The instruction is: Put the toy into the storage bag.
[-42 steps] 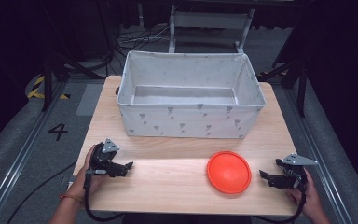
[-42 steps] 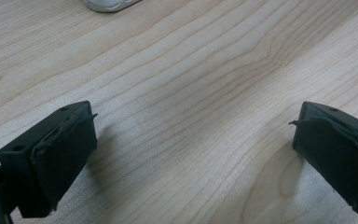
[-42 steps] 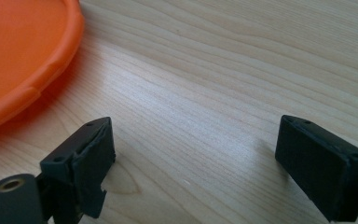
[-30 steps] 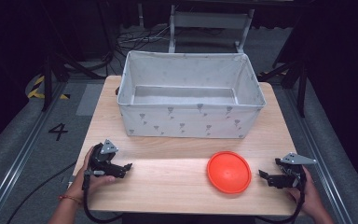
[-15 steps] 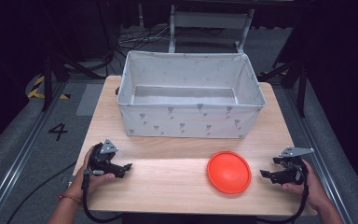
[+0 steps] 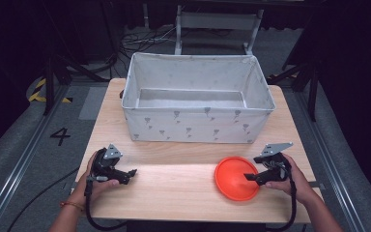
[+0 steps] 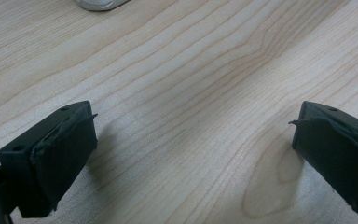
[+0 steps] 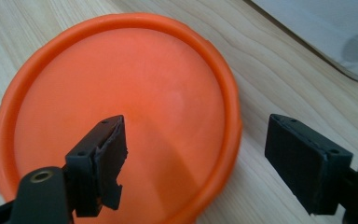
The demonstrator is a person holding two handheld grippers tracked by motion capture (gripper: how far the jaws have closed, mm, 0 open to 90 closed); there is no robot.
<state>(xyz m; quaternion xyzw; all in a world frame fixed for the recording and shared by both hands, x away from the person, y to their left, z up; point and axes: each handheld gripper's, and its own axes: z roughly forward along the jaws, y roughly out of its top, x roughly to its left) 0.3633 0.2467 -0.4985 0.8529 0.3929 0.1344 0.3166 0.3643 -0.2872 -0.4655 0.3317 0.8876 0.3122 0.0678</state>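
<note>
My right gripper (image 6: 254, 178), jaws wide and just narrowing, straddles the right rim of the orange plate (image 6: 234, 178) near the table's (image 6: 174, 193) front-right corner, nothing pinched yet.

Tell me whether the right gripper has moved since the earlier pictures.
Yes. The right gripper has shifted left, from beside the orange plate to over its right rim, jaws just closing slightly, still apart.

We see a round orange plate (image 6: 235, 179), shallow and raised-rimmed, lying flat and upright on our wooden table's near right part.
</note>
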